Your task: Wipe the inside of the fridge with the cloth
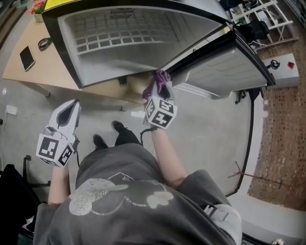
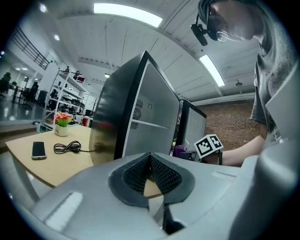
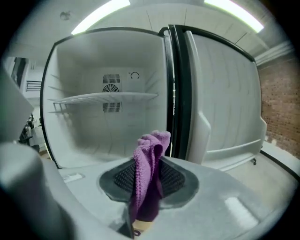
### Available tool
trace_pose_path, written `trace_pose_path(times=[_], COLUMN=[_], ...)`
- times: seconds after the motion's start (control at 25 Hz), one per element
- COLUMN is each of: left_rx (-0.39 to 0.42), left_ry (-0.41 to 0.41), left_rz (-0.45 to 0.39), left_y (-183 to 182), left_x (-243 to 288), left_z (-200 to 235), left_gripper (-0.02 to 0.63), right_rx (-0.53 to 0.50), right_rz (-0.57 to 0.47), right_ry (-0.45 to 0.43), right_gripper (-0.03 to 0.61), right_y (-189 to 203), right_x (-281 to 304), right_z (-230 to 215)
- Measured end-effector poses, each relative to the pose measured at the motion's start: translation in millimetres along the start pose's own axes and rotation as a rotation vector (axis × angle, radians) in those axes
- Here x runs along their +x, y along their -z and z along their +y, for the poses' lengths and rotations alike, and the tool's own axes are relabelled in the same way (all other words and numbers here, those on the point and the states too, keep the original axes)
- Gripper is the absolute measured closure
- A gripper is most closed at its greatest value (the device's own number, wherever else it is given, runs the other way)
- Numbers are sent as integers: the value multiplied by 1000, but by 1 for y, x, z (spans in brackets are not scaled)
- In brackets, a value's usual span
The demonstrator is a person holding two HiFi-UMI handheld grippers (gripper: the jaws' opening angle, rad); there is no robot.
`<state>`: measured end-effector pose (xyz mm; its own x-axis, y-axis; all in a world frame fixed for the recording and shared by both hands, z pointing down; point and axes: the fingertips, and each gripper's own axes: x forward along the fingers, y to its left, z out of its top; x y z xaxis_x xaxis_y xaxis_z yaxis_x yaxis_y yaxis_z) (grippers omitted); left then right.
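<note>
Holding the purple cloth [image 3: 149,164] pinched tight in my right gripper [image 3: 149,182]: the jaws are clamped on its lower half and the rest flops up at lower centre of the right gripper view. In the head view the cloth [image 1: 161,79] sits mid-frame, right at the mouth of the open fridge [image 1: 143,43], by the hinge side where the door [image 1: 224,67] swings off to the right. Can't tell if it's touching the liner. Inside there's a wire shelf [image 3: 105,97] and a vent [image 3: 111,78] on the back wall.

My left gripper [image 1: 69,112] hangs at lower left, jaws closed on nothing.

Writing-wise: a yellow sticker [image 1: 67,4] on the fridge's top edge, too small to read. A phone [image 1: 27,58] and cable [image 1: 44,43] lie on the wooden surface [image 1: 19,72], upper left.
</note>
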<state>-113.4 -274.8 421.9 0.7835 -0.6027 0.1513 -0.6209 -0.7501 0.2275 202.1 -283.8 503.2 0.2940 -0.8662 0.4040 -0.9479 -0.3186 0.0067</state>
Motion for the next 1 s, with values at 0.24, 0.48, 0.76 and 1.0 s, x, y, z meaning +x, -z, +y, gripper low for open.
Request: trace_pose_path(times=[0.24, 0.48, 0.76, 1.0], left_rx=[29, 13, 20, 42], left_ry=[56, 66, 71, -3], left_rz=[47, 43, -4, 21], left_y=[19, 27, 15, 23], left_x=[-12, -17, -20, -41], left_z=[0, -10, -54, -98], left_gripper=[595, 595, 595, 595], right_rx=[-46, -71, -50, -63], right_rz=[-6, 7, -71, -97], right_ry=[24, -20, -180, -351], right_gripper=[489, 489, 489, 489], right_y=[10, 21, 4, 12], right_x=[-40, -50, -69, -100], right_z=[1, 12, 20, 25])
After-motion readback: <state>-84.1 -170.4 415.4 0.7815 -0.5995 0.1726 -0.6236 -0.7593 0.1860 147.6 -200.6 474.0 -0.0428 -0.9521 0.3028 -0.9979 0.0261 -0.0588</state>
